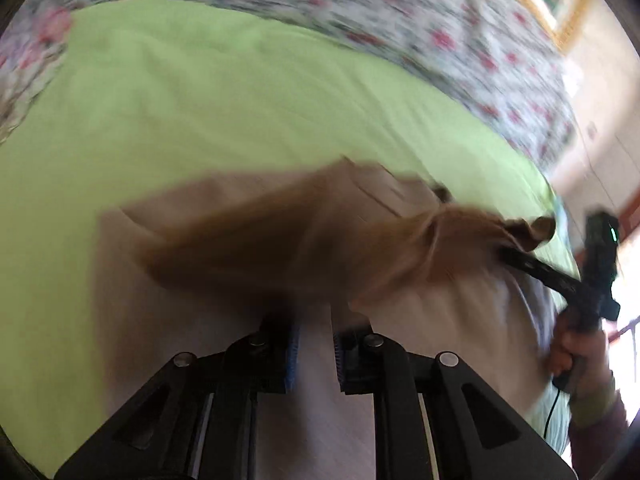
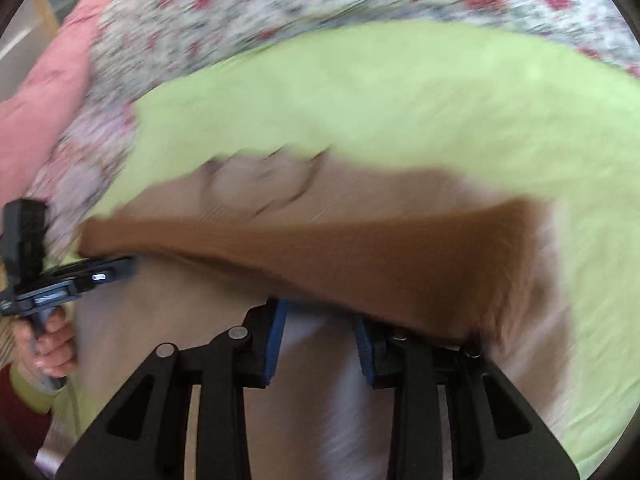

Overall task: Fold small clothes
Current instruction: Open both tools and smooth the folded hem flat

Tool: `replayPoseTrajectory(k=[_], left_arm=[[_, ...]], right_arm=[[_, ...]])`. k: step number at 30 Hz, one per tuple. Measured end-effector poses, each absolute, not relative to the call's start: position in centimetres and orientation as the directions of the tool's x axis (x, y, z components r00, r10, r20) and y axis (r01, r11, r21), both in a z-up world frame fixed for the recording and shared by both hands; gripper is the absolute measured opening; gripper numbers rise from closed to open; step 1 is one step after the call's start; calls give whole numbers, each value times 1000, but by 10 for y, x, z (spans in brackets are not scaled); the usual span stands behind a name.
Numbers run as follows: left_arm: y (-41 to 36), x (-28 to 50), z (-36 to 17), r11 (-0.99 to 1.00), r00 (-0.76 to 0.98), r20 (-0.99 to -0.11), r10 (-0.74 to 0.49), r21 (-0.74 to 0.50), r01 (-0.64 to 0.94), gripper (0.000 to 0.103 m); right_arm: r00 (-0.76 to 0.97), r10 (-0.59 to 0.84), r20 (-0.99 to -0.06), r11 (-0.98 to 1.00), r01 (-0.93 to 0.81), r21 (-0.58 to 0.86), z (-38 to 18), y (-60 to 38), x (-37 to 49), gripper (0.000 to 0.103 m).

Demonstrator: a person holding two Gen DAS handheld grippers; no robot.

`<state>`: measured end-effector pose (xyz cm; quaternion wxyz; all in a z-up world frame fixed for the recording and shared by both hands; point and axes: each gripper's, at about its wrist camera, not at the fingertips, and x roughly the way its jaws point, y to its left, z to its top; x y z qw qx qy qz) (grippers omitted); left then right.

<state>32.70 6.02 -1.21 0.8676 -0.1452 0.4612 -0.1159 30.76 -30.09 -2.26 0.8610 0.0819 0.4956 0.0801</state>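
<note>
- One brown garment [image 1: 280, 236] is showing, badly smeared by motion blur; it is lying stretched as a long band across a pale beige cloth [image 1: 224, 320], which is resting on one light green sheet [image 1: 224, 92].
- The garment is looking tan to rust-brown, darker along its middle, with folds bunching toward one end; its exact kind is too blurred to tell.
- Two grippers are showing, one per hand.
- In the left wrist view, the left gripper [image 1: 316, 354] is sitting just below the garment, its blue-padded jaws standing apart with only pale cloth visible between them; whether they are pinching the garment's lower edge cannot be told.
- In that same view, the right gripper [image 1: 510, 254] is reaching in at the garment's bunched end, with brown fabric gathering around its tip; the jaws themselves are hidden by the cloth.
- In the right wrist view, the right gripper [image 2: 320, 336] is sitting right under the garment's lower edge, its jaws parted, the fabric draping over their tips.
- There the left gripper [image 2: 116, 270] is touching the garment's narrow end; its jaw state cannot be told.
- One floral bedspread [image 2: 240, 12] is lying beyond the green sheet from the garment, and one pink quilt [image 2: 44, 92] is lying beside it.
</note>
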Motion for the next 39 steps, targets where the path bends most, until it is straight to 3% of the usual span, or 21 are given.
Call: replayPoseTrajectory(k=[4, 10, 23, 27, 39], left_arm=[[93, 349, -14, 919, 593, -751, -290, -392, -46, 15], [113, 341, -9, 906, 623, -737, -263, -410, -102, 15], [99, 228, 3, 868, 628, -702, -337, -490, -82, 18], [90, 192, 5, 865, 631, -695, -344, -496, -74, 24], [67, 121, -9, 829, 579, -696, -424, -556, -60, 24]], right_arm=[[569, 194, -799, 950, 93, 297, -21, -338, 315, 33], [586, 185, -789, 948, 106, 301, -13, -343, 292, 34], [590, 255, -766, 925, 82, 370, 14, -323, 206, 35], [585, 263, -767, 922, 81, 378, 17, -313, 179, 41], [577, 300, -760, 903, 85, 421, 17, -288, 114, 43]])
